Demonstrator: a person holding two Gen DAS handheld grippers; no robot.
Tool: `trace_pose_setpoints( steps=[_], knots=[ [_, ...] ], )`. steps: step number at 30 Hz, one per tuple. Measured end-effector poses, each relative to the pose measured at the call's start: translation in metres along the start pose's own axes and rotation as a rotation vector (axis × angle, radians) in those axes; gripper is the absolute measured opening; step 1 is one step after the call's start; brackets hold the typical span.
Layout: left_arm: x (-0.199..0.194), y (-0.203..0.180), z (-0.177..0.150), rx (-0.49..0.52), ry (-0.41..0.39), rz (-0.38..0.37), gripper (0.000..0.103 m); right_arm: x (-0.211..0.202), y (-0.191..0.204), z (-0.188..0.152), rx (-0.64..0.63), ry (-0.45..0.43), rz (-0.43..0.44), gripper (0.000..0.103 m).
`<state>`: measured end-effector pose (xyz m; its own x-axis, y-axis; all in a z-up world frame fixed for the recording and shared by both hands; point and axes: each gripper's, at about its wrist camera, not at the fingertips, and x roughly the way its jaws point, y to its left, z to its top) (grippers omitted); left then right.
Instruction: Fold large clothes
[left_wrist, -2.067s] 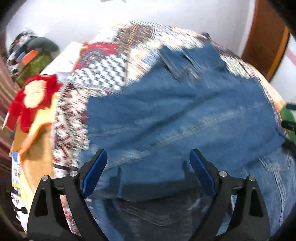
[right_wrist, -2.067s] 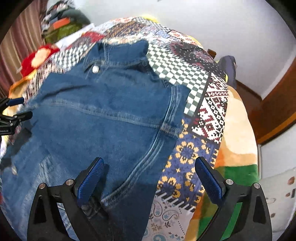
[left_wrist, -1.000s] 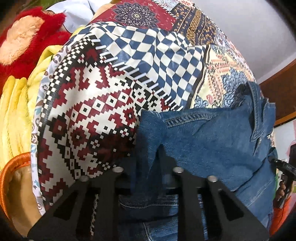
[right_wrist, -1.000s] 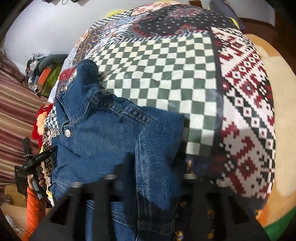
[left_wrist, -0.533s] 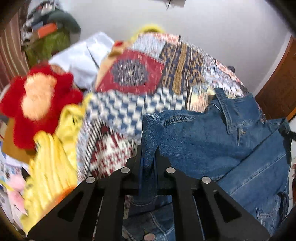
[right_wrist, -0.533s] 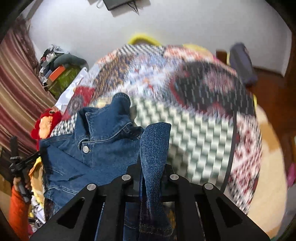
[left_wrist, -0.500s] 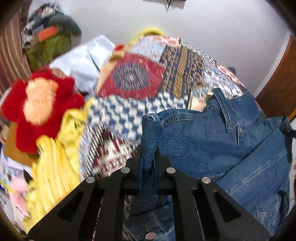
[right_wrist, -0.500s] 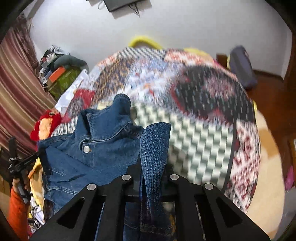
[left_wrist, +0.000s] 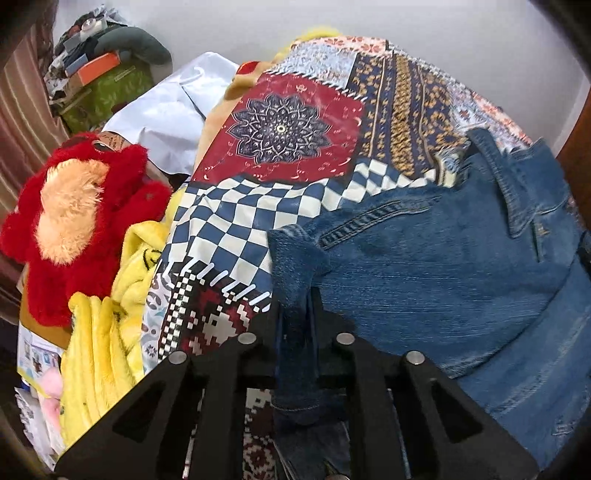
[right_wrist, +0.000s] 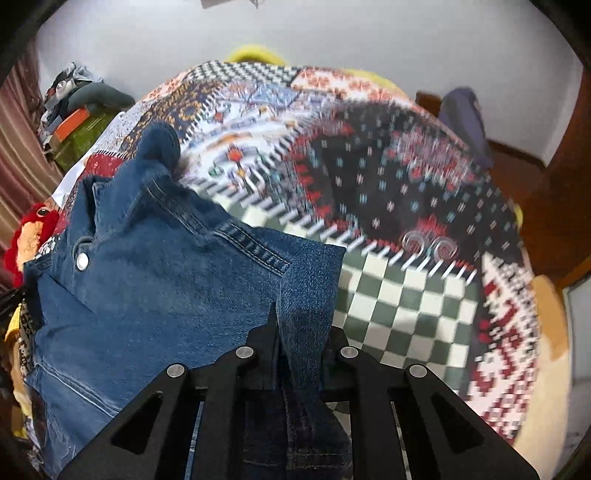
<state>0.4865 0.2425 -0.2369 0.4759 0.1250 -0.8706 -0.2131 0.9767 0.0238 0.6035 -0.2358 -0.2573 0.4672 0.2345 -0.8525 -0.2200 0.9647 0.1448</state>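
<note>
Denim jacket (left_wrist: 443, 266), bunched, is pinched by left gripper (left_wrist: 295, 332), jaws opening, and right gripper (right_wrist: 301, 343).

Soft, even indoor light filled both views. The patchwork quilt (right_wrist: 388, 177) smeared with motion blur in the right view. Fisheye edges curved and darkened.

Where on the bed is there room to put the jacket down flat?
The patchwork quilt is bare beyond the denim jacket: the green checks and black patch beside the right tongs, the red square beyond the left tongs. It is crowded near the red plush toy and yellow blanket.
</note>
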Motion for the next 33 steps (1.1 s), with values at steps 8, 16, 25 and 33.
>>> trace_pose_setpoints(
  steps=[8,16,25,33],
  knots=[
    [0.010,0.003,-0.003,-0.011,0.022,0.049,0.040,-0.007,-0.012,-0.007,-0.045,-0.012,-0.186,0.076],
    [-0.026,-0.007,-0.003,0.043,0.029,0.044,0.045,-0.071,-0.006,-0.015,-0.023,-0.063,-0.170,0.076],
    [-0.139,-0.030,-0.013,0.092,-0.149,-0.023,0.069,-0.179,0.042,-0.033,-0.084,-0.194,-0.085,0.077],
    [-0.233,-0.030,-0.062,0.084,-0.259,-0.106,0.076,-0.269,0.089,-0.088,-0.199,-0.280,-0.011,0.077]
  ],
)
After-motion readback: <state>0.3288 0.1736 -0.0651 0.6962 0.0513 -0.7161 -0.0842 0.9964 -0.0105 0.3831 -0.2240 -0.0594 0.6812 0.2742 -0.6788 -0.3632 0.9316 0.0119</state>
